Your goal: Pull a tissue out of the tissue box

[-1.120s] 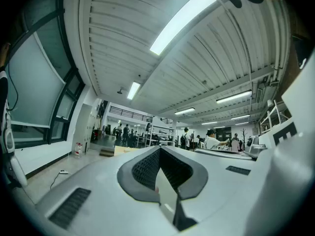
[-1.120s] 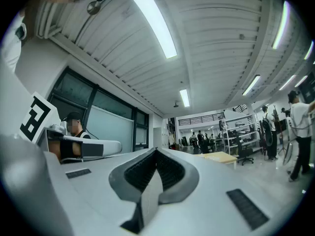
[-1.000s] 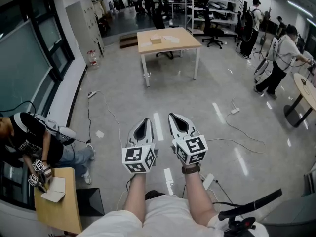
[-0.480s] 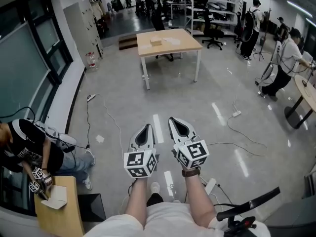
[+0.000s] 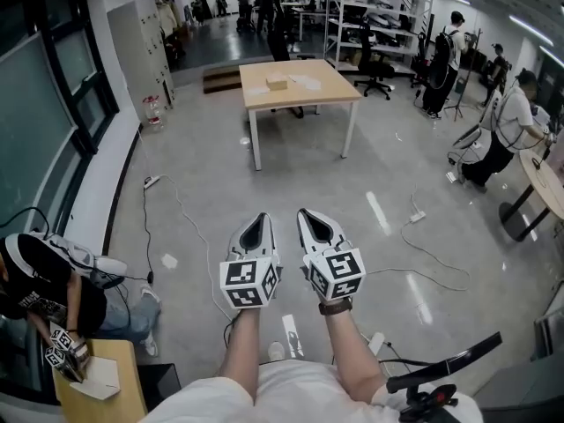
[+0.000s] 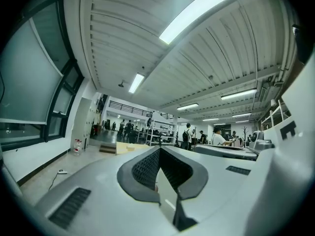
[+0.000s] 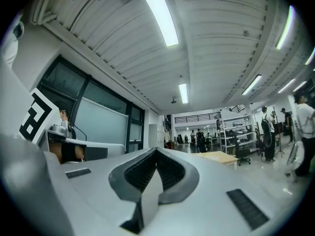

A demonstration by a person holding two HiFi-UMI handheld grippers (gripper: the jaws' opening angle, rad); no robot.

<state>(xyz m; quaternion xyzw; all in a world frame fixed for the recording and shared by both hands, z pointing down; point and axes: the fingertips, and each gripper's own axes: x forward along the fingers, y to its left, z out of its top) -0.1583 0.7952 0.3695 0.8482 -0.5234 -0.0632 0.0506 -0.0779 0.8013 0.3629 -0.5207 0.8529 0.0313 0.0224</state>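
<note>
A pale box-like object that may be the tissue box (image 5: 278,81) sits on a light wooden table (image 5: 326,84) far ahead across the floor, too small to make out clearly. Both grippers are held level, side by side, in front of my body and well short of the table. My left gripper (image 5: 257,221) has its tips together with nothing between them, and the same shows in the left gripper view (image 6: 159,149). My right gripper (image 5: 310,216) is shut and empty as well (image 7: 156,151). The table (image 7: 222,156) shows in the distance beyond the right jaws.
Cables (image 5: 176,210) and power strips trail over the glossy grey floor between me and the table. A seated person (image 5: 40,285) works at a small desk (image 5: 97,390) at lower left. People stand near a round table (image 5: 548,179) at right. Shelving and office chairs (image 5: 374,55) stand behind the wooden table.
Both grippers have travelled forward with me across the floor, staying shut and side by side. The seated person and the floor cables have slid back toward the lower left.
</note>
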